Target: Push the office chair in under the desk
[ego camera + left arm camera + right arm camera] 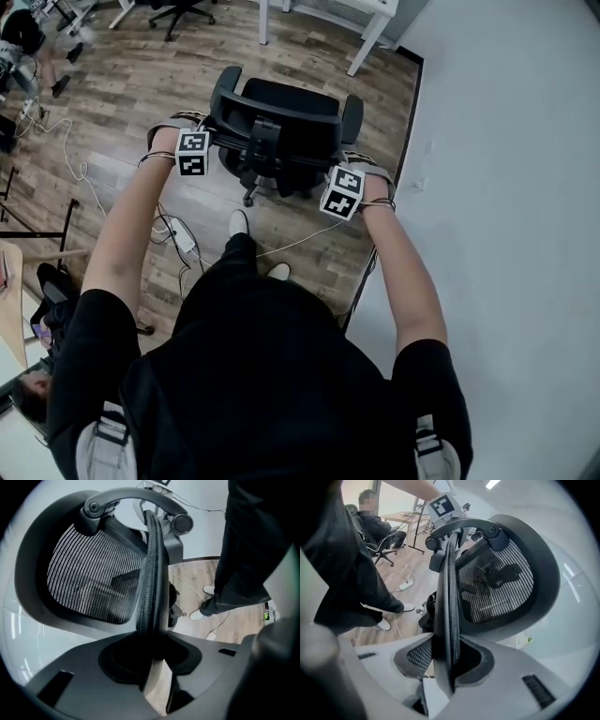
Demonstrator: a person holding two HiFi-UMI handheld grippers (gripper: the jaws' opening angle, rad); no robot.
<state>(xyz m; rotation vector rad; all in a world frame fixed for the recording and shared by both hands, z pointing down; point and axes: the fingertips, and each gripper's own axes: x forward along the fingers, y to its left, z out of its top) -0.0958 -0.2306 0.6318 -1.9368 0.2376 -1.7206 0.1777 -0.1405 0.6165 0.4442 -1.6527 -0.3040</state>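
A black office chair (281, 117) with a mesh backrest stands on the wood floor, its back toward me. My left gripper (194, 150) clamps the backrest's left edge and my right gripper (345, 187) clamps its right edge. In the left gripper view the padded rim of the backrest (151, 588) runs straight between the jaws of the left gripper (152, 660), which pinch it. The right gripper view shows the same: the rim (449, 597) is pressed between the jaws of the right gripper (447, 660). A white desk (370, 7) with white legs stands beyond the chair at the top.
A white wall (506, 141) with a dark baseboard runs along the chair's right. A power strip and cables (183, 239) lie on the floor by my feet (239, 222). Another black chair (183, 11) stands at the far left. A seated person (375, 524) is behind.
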